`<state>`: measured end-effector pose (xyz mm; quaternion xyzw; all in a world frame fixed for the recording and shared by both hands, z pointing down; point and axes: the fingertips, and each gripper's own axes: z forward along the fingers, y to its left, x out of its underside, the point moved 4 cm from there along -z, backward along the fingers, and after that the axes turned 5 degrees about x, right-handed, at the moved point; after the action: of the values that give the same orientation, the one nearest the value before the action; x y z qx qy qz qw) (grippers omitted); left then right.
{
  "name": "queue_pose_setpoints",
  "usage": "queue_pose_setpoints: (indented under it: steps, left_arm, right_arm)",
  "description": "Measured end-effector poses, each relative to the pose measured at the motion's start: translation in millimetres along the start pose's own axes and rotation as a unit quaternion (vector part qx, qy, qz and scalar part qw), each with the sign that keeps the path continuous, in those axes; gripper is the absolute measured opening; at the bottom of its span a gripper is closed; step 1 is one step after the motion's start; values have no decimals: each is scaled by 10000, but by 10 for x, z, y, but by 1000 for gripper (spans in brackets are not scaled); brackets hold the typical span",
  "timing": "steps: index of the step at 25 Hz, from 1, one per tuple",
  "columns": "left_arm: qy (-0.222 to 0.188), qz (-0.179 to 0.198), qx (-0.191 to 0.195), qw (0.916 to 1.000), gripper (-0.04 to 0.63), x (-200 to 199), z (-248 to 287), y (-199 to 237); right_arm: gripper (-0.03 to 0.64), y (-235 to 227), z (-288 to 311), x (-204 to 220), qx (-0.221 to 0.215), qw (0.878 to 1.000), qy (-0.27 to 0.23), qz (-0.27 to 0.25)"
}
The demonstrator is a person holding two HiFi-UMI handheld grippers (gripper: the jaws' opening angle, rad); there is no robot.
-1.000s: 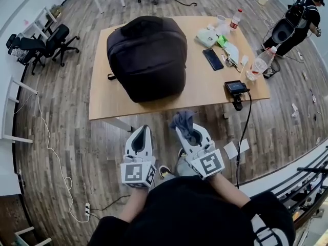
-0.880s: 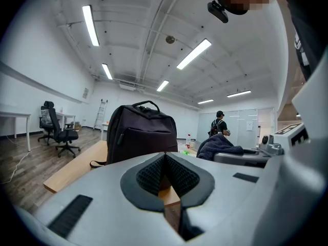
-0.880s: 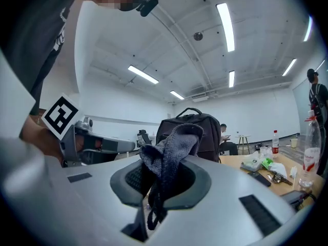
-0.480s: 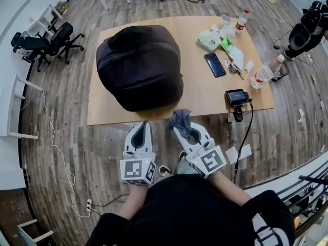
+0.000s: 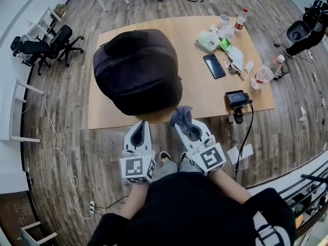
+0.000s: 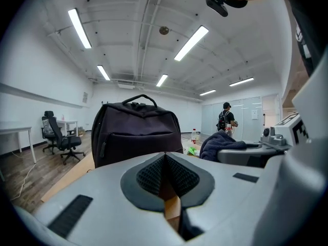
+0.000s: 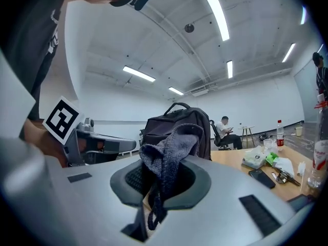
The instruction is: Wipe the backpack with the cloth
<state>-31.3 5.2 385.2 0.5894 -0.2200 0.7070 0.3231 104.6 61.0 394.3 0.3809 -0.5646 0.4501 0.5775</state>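
Head view: black backpack lies on the left part of the wooden table. Far-right bottle label is too small to read. Left gripper and right gripper sit at the near table edge.
Left gripper view: jaws together, nothing between.
Right gripper view: jaws clamped on the grey cloth, backpack just beyond.

backpack on table, phone to its right

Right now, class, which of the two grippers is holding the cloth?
The right gripper: its jaws are shut on the grey cloth. The left gripper is shut too, with nothing between its jaws.
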Motion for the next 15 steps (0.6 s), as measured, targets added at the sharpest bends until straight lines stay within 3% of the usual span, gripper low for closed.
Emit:
queue_pose_setpoints:
  steps: [5,11,15]
  left_arm:
    - [190,-31,101,9998,17,58,59,104]
    - [190,-181,102,9996,17,58,92,395]
    - [60,-268,341,9990,18,20,140,564]
  right_arm:
    - [51,28,102,-50,-98,9998,-143,112]
    - [51,207,392,-116,-299,9992,-163,-230]
    - [51,183,590,-143,-7,9991,11,-418]
